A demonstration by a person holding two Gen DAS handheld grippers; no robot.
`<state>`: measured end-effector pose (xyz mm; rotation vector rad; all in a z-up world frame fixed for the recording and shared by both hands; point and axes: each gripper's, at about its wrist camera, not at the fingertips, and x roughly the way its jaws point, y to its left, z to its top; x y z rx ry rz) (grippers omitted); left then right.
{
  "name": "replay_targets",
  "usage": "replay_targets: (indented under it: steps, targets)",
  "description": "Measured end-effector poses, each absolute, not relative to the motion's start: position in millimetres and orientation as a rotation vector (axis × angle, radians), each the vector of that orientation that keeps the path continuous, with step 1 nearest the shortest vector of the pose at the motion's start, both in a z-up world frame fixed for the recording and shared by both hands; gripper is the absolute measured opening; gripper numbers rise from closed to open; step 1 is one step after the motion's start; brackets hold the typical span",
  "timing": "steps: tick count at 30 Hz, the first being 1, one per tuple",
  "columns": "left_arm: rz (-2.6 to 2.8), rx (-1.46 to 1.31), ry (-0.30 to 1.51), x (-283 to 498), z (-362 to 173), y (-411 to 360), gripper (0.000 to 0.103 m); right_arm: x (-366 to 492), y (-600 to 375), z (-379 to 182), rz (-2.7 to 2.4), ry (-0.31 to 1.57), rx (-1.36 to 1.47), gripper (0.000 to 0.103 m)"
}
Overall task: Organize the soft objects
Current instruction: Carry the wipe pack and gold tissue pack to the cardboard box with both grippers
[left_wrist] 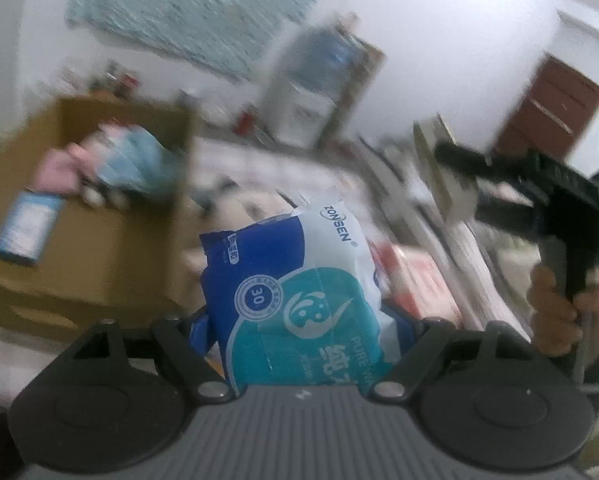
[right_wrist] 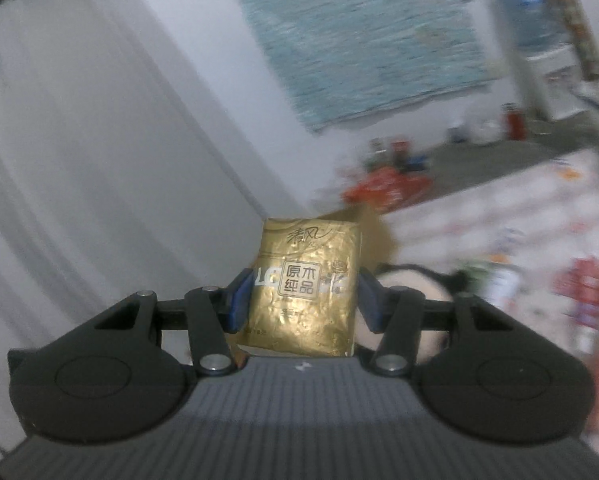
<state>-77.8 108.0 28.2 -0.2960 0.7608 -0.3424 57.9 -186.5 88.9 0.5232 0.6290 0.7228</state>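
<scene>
— Nearest the left wrist lens, what is clamped there?

— Left gripper (left_wrist: 299,320) has its jaws closed on a blue and teal wipes pack (left_wrist: 295,280), which stands upright in the lower middle of the frame, off the surface.

— And the box?

— Cardboard box (left_wrist: 79,264) sits at the left of that frame, open at the top. Inside lie a pink and blue soft toy (left_wrist: 115,168) and a blue packet (left_wrist: 27,228), both blurred.

— The other tongs?

— Right gripper (right_wrist: 303,300), in its own view, squeezes a gold tissue pack (right_wrist: 303,288) between blue pads (right_wrist: 239,300), centre frame. From the left view the same gripper (left_wrist: 455,184) shows at the right edge, held by a hand (left_wrist: 567,312).
</scene>
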Motion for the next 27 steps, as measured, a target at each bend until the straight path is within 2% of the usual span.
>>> replay_targets:
  steps: [5, 9, 19, 27]
  targets:
    - [-0.198, -0.273, 0.685, -61.1, 56.6, 158.5, 0.083, 100.8, -108.8, 105.7, 0.861, 0.682, 0.482, 0.052]
    - [-0.119, -0.218, 0.723, -18.5, 56.8, 189.8, 0.083, 146.3, -38.5, 101.5, 0.92, 0.803, 0.444, 0.052]
    - [-0.074, -0.087, 1.04, 106.8, -16.5, 242.9, 0.083, 247.4, 109.5, 28.2, 0.784, 1.206, 0.227, 0.052]
    - [-0.105, -0.014, 1.212, 159.9, -71.7, 249.8, 0.084, 269.6, 153.7, -2.8, 0.684, 1.28, 0.017, 0.053]
